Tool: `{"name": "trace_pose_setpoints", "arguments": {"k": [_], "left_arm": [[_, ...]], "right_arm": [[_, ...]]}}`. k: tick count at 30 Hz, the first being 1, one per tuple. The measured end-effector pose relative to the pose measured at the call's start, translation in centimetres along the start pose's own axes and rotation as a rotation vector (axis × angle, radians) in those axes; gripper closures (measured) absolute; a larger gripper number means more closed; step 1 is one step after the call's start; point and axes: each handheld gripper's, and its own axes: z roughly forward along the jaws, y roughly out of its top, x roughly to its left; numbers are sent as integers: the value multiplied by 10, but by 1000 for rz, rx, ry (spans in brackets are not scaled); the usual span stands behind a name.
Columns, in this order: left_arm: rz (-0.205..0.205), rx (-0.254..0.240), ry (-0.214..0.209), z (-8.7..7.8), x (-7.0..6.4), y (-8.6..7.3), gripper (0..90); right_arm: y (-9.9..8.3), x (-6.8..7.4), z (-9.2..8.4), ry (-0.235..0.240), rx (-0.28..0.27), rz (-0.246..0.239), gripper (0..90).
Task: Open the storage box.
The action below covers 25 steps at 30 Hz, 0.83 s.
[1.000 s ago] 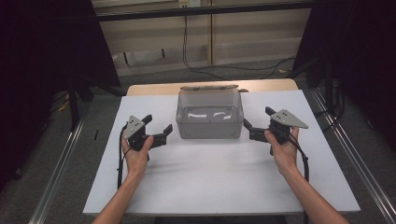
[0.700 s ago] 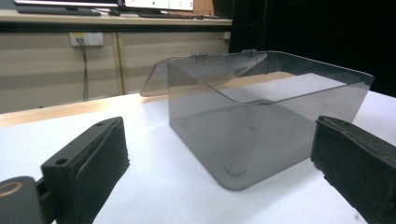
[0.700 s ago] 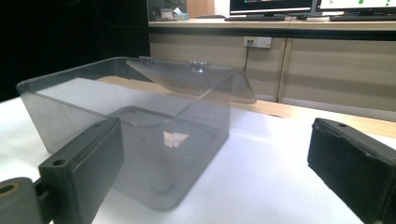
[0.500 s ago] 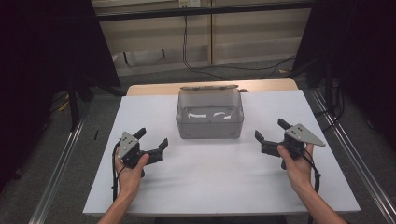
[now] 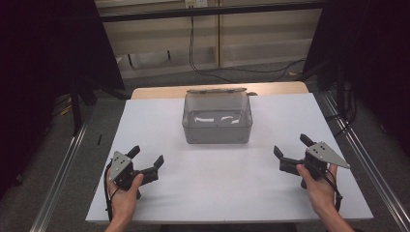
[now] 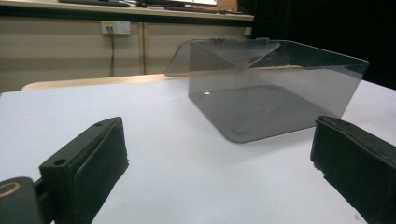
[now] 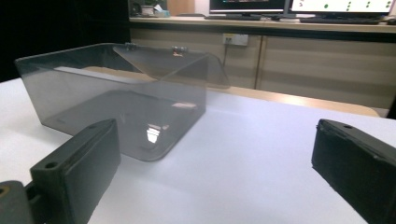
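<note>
Ahead of both sets of jaws, well apart from either, stands the smoky clear plastic box with rounded corners [image 5: 217,117] on the white worktop [image 5: 232,193], its hinged lid [image 5: 216,90] lying back at the far edge. The left gripper [image 5: 146,162] and the right gripper [image 5: 288,153] sit low over the near part of the worktop, one to each side. Each has its jaws spread wide and grips nothing; bare white surface shows between them in both gripper views.

The box looks light and thin-walled, so the main risk is that it slides instead of being gripped. From the left gripper view the box [image 6: 275,98] lies ahead and to the right of the jaws; from the right gripper view the box [image 7: 121,100] lies ahead and to the left. A push from one side alone would likely skate it across the smooth sheet or turn it.

The walls are see-through and glossy, so their edges are hard to judge, and a jaw could land short or clip a corner. Pinching a single wall too hard might flex it or tip the box toward the hand. The lid hangs beyond the far wall, and a knock there could swing it or shift the whole box.
</note>
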Motion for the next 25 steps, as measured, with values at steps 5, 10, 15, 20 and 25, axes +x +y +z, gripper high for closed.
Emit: {"name": "trace_pose_setpoints", "arguments": {"k": [5, 10, 15, 20, 25], "left_arm": [[4, 2, 12, -13, -3, -2, 31], [-19, -7, 26, -26, -2, -6, 31], [-26, -11, 17, -33, -3, -11, 32], [-23, -25, 21, -32, -4, -11, 37], [-70, -13, 45, -30, 2, -13, 36]], "right_arm": [[-5, 0, -12, -30, 10, -1, 7], [-11, -2, -25, -48, 19, 0, 7], [-16, -2, -40, -52, 30, -3, 5], [-19, -4, -43, -79, 23, -12, 6], [-18, -5, -41, -77, 6, 4, 7]]}}
